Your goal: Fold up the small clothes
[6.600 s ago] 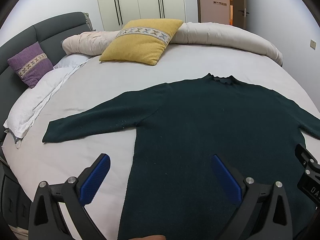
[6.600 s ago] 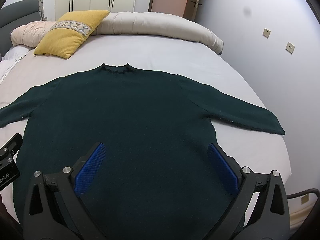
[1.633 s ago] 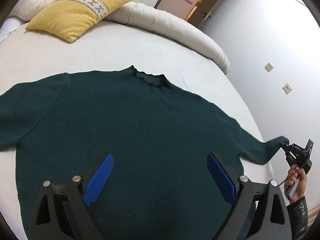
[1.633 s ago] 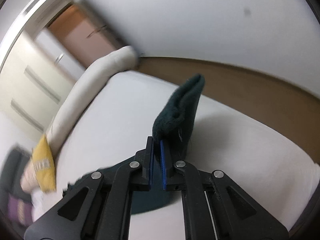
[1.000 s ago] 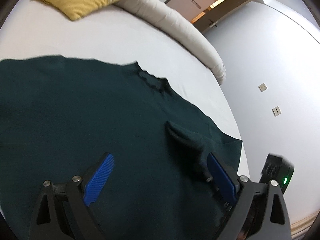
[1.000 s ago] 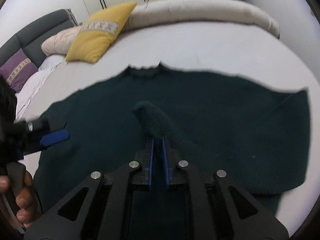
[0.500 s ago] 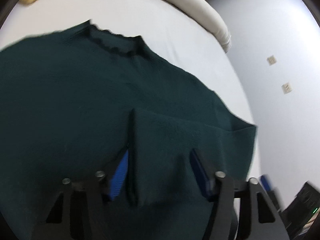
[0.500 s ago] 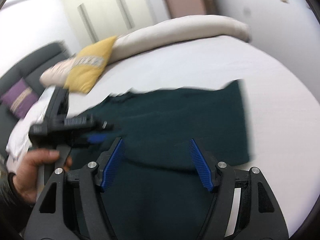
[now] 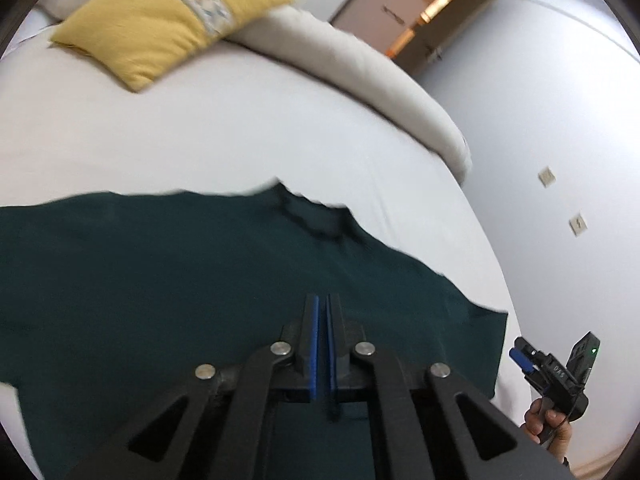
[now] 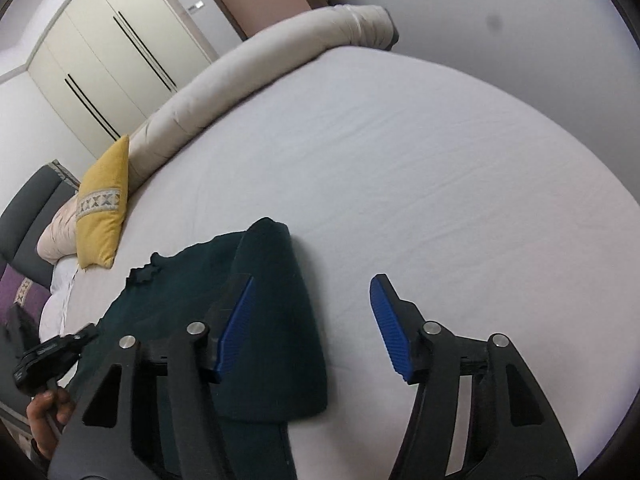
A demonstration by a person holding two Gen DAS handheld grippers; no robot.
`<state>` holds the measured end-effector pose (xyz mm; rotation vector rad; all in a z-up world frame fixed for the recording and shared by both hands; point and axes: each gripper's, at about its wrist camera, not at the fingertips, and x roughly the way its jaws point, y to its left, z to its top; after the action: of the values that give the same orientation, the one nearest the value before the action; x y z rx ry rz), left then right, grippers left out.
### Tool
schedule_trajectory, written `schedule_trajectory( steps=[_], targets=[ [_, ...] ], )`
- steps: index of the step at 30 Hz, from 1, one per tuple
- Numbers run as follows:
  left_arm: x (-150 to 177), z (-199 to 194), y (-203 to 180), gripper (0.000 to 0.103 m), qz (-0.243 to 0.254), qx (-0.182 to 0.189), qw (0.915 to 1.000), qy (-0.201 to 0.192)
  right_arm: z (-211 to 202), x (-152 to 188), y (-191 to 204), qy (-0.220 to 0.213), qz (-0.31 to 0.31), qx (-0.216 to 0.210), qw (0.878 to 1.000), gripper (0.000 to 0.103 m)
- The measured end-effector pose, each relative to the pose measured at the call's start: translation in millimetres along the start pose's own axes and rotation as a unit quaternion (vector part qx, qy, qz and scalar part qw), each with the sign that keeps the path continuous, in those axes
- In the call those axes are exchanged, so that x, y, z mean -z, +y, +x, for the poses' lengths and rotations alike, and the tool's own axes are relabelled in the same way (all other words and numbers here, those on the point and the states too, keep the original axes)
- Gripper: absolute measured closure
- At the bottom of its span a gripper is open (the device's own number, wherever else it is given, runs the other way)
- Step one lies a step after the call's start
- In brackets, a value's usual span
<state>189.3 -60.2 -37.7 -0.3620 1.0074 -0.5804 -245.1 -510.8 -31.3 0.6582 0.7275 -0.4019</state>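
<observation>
A dark green sweater (image 9: pixel 168 280) lies flat on the white bed (image 9: pixel 200 140), collar (image 9: pixel 316 216) toward the pillows. Its right sleeve is folded in over the body (image 10: pixel 276 292). My left gripper (image 9: pixel 322 320) is shut just above the sweater's middle; I cannot tell whether it pinches any fabric. My right gripper (image 10: pixel 312 320) is open and empty over the sweater's right edge and the bare sheet. It also shows in the left wrist view (image 9: pixel 552 372) at the bed's right side.
A yellow cushion (image 9: pixel 168 20) and a long rolled beige duvet (image 9: pixel 360 72) lie at the far side of the bed. A grey headboard (image 10: pixel 24 208) and a purple cushion (image 10: pixel 20 292) are at the left. A wall runs close on the right.
My right gripper carried the right sleeve over the sweater's body, let go and drew back to the right. My left gripper has closed over the sweater's middle.
</observation>
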Motion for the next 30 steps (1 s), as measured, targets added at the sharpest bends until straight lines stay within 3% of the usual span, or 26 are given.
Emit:
schedule_trajectory(
  steps=[2,4,6,7,8,10,13,15,16,18,26,30],
  targets=[
    [-3,5,20,0.103,-0.034,-0.001,0.9994,0.006,14,-5,6,0.008,-0.010,0.002,1.000,0.050],
    [7,22,22,0.102,-0.026,0.008,0.9987,0.043,24,-11,9,0.016,-0.012,0.006,1.000,0.051],
    [13,42,7,0.084,0.007,0.003,0.9971,0.075,36,-12,15,0.019,-0.004,0.004,1.000,0.051],
    [15,52,1,0.055,0.009,0.010,0.9960,0.088,36,-11,17,0.018,-0.005,0.000,1.000,0.051],
    [21,59,-4,0.032,0.009,0.015,0.9955,0.093,37,-8,20,0.019,-0.009,0.000,1.000,0.051],
    [23,71,-9,0.027,0.010,0.016,0.9949,0.099,41,-1,27,0.024,-0.022,0.003,0.999,0.051],
    [26,82,-21,0.028,0.037,0.009,0.9937,0.105,41,5,21,0.030,-0.028,0.012,0.999,0.051],
    [26,83,-23,0.054,0.059,-0.005,0.9923,0.109,42,7,14,0.031,-0.018,0.011,0.999,0.051],
    [27,83,-22,0.078,0.057,-0.008,0.9920,0.112,46,8,14,0.031,-0.013,0.011,0.999,0.051],
    [27,72,-12,0.091,0.045,-0.012,0.9928,0.111,47,9,11,0.029,-0.009,0.011,0.999,0.051],
    [17,9,-15,0.095,0.070,-0.009,0.9967,0.040,41,5,10,0.018,-0.015,0.020,1.000,0.051],
    [-1,-20,18,0.095,0.051,-0.008,0.9985,0.015,38,-3,9,0.015,-0.012,0.025,1.000,0.051]
  ],
)
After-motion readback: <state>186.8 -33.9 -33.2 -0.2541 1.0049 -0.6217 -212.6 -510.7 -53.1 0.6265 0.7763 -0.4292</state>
